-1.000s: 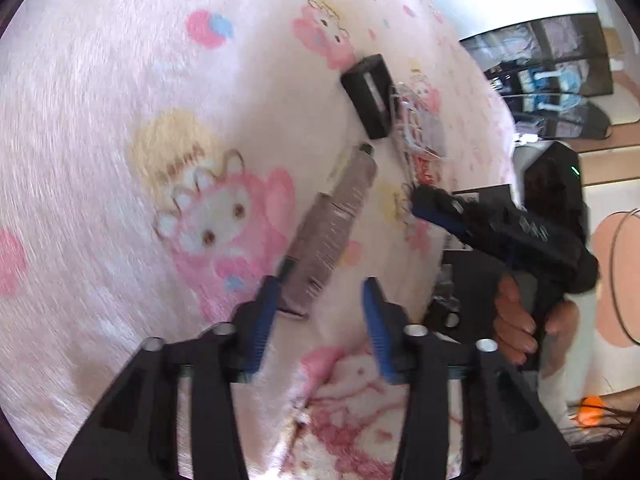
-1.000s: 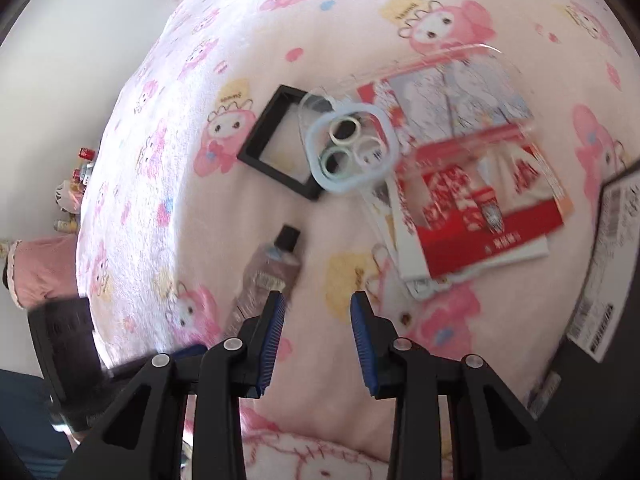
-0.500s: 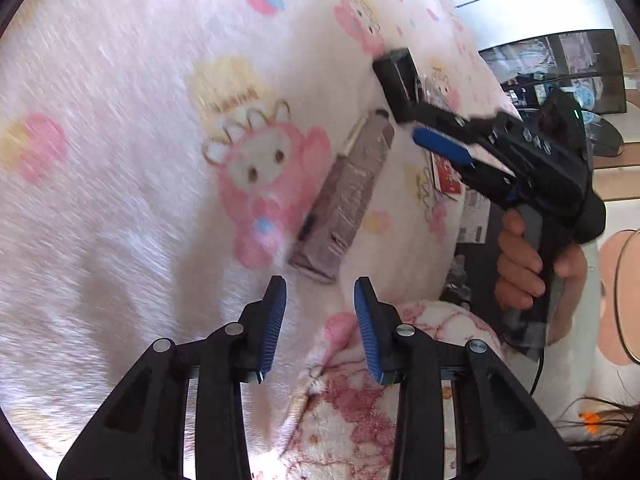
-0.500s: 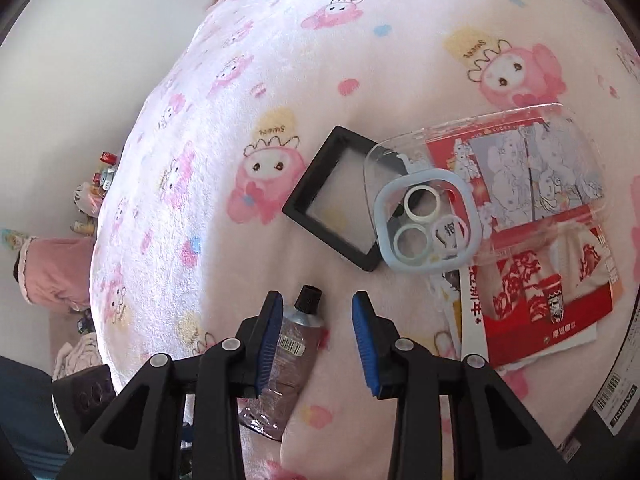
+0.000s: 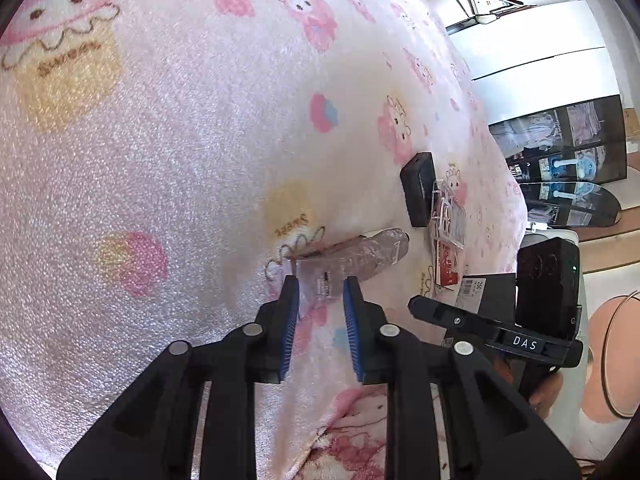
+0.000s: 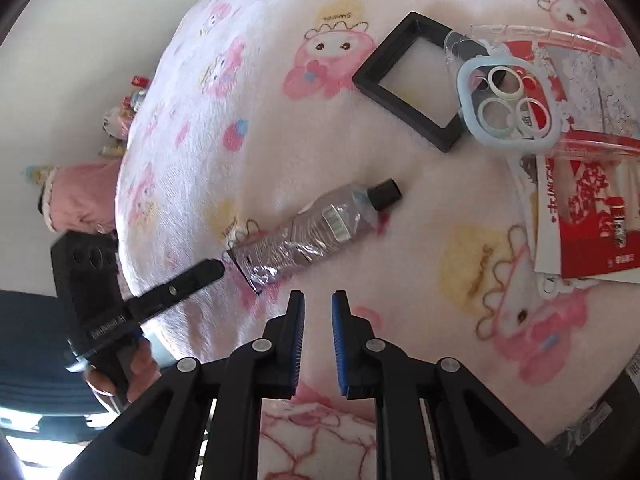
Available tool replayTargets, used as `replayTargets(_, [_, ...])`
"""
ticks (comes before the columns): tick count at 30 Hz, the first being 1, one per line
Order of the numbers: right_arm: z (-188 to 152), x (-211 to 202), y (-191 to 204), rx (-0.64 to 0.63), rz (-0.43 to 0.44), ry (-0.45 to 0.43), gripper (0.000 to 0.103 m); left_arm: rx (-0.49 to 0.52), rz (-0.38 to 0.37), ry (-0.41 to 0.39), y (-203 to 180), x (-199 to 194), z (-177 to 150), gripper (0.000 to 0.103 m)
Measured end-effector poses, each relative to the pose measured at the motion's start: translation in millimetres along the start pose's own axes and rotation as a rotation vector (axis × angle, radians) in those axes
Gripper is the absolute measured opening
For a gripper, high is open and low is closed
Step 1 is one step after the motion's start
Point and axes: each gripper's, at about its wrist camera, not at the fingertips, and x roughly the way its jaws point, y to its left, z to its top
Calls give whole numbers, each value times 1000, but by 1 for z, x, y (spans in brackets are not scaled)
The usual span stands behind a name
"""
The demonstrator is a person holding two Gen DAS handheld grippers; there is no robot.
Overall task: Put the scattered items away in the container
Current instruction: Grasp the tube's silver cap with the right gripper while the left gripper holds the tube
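Both tools hovered over the pink blanket (image 6: 360, 208) on the bed: my left tool (image 5: 320, 292) stood partly apart with its pads on either side of the crimped flat end of the tube (image 5: 352, 256), and I could not tell whether the pads actually pressed on it, while my right tool (image 6: 318, 304) was closing its jaws on nothing, the pads nearly together and only blanket showing in the narrow gap. In the right wrist view the tube (image 6: 308, 232) lay flat on the blanket, its black cap (image 6: 385, 194) pointing toward the black square frame (image 6: 416, 80), with the left tool's tip (image 6: 200, 274) touching or just beside the crimped end. I judged the tube to be light, soft and crinkly, a thin foil-like skin that would dent and slip if I squeezed its rounded middle, so the stiff folded crimp or the hard shoulder just behind the cap looked like the safer places to take hold. Beyond the frame a pale blue phone case (image 6: 508, 104) with ring-shaped cutouts rested partly on a clear lid or tray (image 6: 560, 36), and red printed papers (image 6: 588, 224) lay beside it; these too looked light, the papers floppy enough to slide apart if lifted by one corner. A dark box with a barcode label (image 5: 484, 292) showed at the bed's edge in the left wrist view, which I guessed might be the container, though I could not be sure
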Motion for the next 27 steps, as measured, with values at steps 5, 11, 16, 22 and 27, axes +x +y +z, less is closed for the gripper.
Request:
replayTargets(5, [19,-16,-20,90,-38,-179,33,-21,-32,55,-1,26,-18,42])
replayTargets(11, [32,2,-51,169,54,-151,37,-26,-19,52,0,41,-13,45])
replayTargets(16, [47,9,-56,179,65,-143,37,-3,1,40,-4,44,-7,40])
replayTargets(22, [55,18,-52,137,58,-135,39,-8,1,34,0,45,-5,37])
replayTargets(27, [65,23,-61,156,72,-124,38,-18,9,46,5,48,2,38])
